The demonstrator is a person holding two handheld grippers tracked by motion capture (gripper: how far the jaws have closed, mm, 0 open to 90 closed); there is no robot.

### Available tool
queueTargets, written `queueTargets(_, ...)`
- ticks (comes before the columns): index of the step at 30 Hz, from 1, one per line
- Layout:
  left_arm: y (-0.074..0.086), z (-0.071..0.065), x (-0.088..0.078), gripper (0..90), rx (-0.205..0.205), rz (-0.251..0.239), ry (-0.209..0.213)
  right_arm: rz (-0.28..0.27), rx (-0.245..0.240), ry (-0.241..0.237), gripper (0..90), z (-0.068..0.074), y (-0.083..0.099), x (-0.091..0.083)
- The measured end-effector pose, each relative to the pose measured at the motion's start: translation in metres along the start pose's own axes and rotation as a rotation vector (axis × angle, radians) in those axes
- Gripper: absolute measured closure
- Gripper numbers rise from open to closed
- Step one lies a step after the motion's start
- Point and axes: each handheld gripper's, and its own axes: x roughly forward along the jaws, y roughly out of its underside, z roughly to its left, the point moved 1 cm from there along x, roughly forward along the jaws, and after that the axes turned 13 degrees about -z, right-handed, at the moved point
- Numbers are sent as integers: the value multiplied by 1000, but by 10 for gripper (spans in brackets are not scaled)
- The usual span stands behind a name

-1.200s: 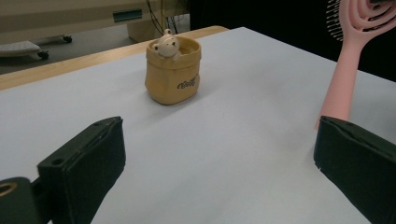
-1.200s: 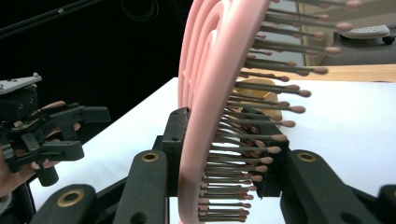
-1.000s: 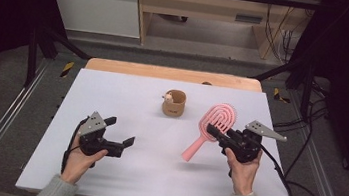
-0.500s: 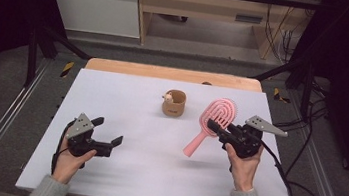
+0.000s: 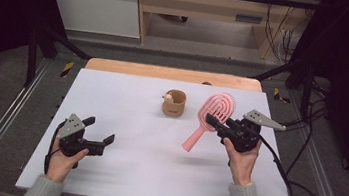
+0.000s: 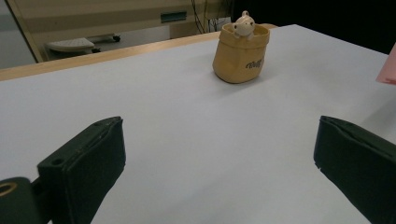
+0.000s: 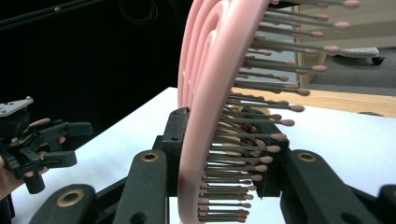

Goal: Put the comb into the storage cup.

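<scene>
A pink hairbrush [image 5: 217, 108] is up off the white table [image 5: 128, 173], tilted, with its handle pointing down and left. My right gripper [image 5: 219, 124] is shut on it just below the head. In the right gripper view the jaws clamp the brush [image 7: 205, 93] by its back and its bristle side. A tan pot [image 5: 174, 103] with a small animal figure on its rim stands at the table's middle back, also seen ahead as the pot [image 6: 240, 53] in the left gripper view. My left gripper [image 5: 100, 129] is low over the front left, open, with nothing between its jaws.
A wooden strip [image 5: 173, 73] borders the table's far edge. Metal frame rails [image 5: 5, 122] run along both sides. A cable [image 5: 284, 174] trails from the right gripper over the table's right edge. The left gripper [image 7: 42, 140] appears far off in the right gripper view.
My left gripper has drifted to the left, staying open. The right hand has kept the brush nearly still, lifting it slightly.
</scene>
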Motion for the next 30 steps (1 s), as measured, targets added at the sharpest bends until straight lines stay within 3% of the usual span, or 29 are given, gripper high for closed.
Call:
queueTargets(19, 6, 8, -3, 22, -6, 11, -14, 8, -59, 20, 638, 7, -24, 28)
queueTargets(30, 7, 10, -3, 21, -7, 19, -17, 17, -67, 37, 638, 5, -31, 42)
